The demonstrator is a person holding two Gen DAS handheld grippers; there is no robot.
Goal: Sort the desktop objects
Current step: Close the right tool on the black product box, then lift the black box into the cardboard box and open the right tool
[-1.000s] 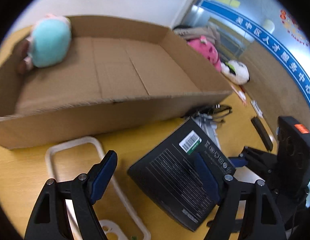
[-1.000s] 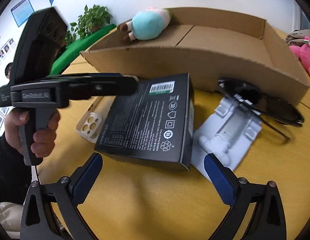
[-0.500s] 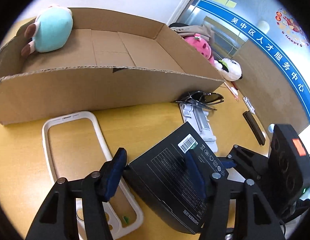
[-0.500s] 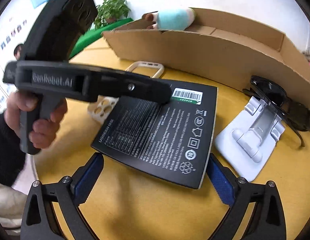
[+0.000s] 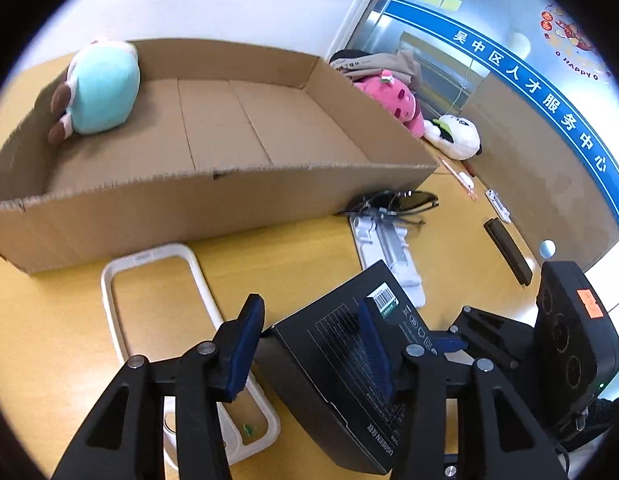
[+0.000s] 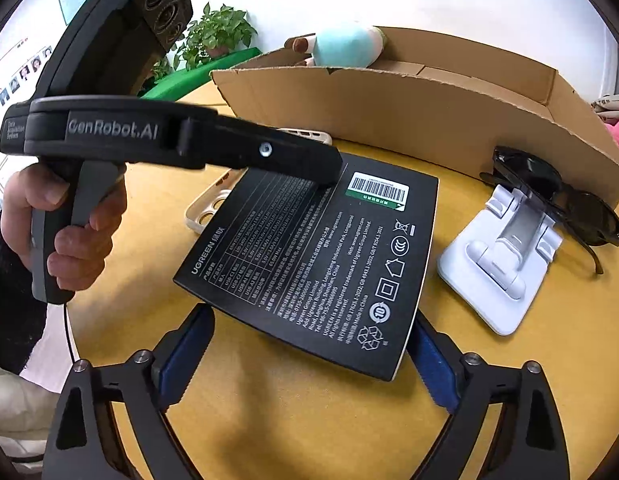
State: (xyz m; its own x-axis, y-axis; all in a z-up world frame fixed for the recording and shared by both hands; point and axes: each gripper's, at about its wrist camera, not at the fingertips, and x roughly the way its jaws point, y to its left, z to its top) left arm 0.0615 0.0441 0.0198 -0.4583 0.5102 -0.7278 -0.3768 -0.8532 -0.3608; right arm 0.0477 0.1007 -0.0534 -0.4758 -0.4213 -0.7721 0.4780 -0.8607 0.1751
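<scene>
A black UGREEN box [image 5: 349, 364] [image 6: 321, 256] is held tilted above the yellow table. My left gripper [image 5: 313, 344] is shut on the box's left part: one pad is at its left edge, the other presses its printed top face. My right gripper [image 6: 309, 356] is open, its blue pads on either side of the box's near end, apart from it or barely touching. The cardboard box [image 5: 213, 184] [image 6: 429, 108] stands behind, with a teal plush toy [image 5: 101, 88] [image 6: 345, 46] in its far left corner.
A cream phone case [image 5: 149, 300] [image 6: 213, 208] lies left of the black box. A white phone stand [image 5: 389, 248] [image 6: 497, 256] with black sunglasses [image 5: 393, 202] [image 6: 557, 200] on it sits right. Pink [image 5: 393, 100] and panda [image 5: 457, 136] plush toys lie beyond the carton.
My left gripper closed onto the black box and tipped it up. My right gripper moved in so its pads flank the box's near end.
</scene>
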